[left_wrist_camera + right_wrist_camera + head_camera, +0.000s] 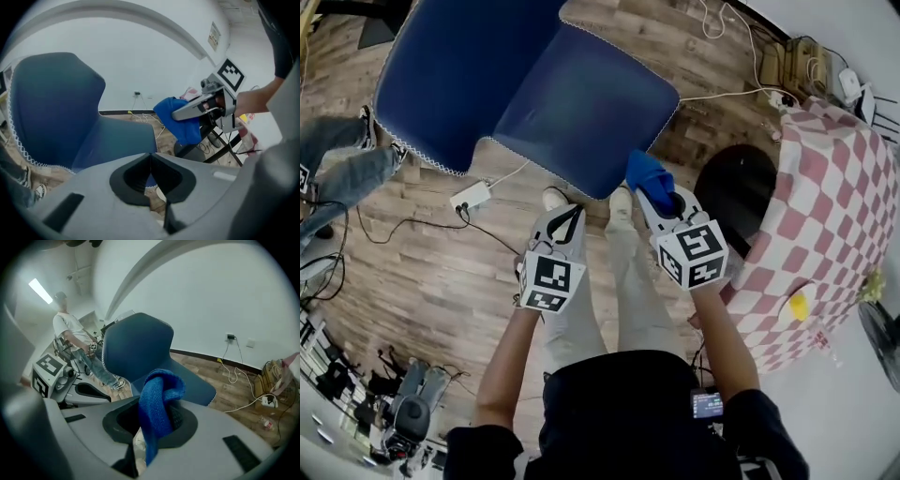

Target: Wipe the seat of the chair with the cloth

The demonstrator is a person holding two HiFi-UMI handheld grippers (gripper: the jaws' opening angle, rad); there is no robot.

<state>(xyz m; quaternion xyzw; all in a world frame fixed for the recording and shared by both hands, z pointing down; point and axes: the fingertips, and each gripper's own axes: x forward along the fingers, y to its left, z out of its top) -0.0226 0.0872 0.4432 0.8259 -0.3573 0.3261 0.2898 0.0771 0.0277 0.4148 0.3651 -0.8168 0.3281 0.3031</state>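
The blue chair [459, 75] stands on the wood floor ahead of me, its seat [581, 103] facing me. My right gripper [661, 195] is shut on a blue cloth [644, 172], which hangs just off the seat's near right edge. In the right gripper view the cloth [159, 404] bunches up between the jaws in front of the chair seat [192, 383]. My left gripper [571, 214] is shut and empty, short of the seat's front edge. The left gripper view shows its jaws closed together [150, 161], with the seat [117, 140] beyond and the right gripper [201, 105] holding the cloth [180, 119].
A table with a pink checkered cover [834, 206] stands at the right, with a black round object [736, 187] beside it. A white power strip [471, 195] and cables lie on the floor near the chair. Another person's legs [337, 159] are at the left.
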